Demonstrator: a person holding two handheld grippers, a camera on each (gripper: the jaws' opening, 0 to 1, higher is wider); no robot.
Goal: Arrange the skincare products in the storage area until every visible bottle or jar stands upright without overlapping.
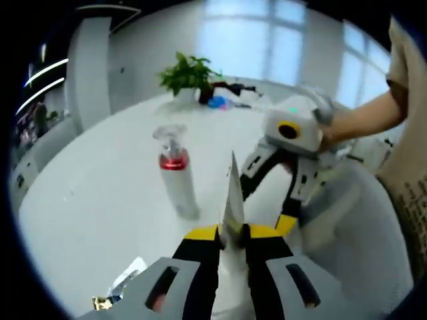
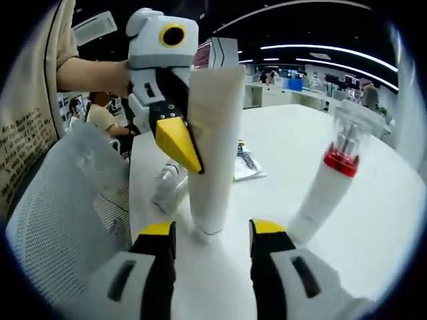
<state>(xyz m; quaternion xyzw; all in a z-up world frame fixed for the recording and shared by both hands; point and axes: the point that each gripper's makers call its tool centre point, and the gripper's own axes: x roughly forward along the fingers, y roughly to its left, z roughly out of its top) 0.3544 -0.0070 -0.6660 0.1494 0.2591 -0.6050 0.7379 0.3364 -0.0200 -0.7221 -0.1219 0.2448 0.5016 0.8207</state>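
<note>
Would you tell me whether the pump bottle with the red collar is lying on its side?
No, the pump bottle stands upright on the white table, clear cap on top.

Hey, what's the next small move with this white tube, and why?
Probably ease the left claw open: the white tube stands on its cap on the table, apart from the red-collared bottle, with the right claw open around its base.

My left gripper (image 1: 232,235) is clamped tight, jaws nearly meeting. My right gripper (image 2: 212,235) has its jaws spread wide, just facing the left one, hand (image 1: 331,128) behind it.
</note>
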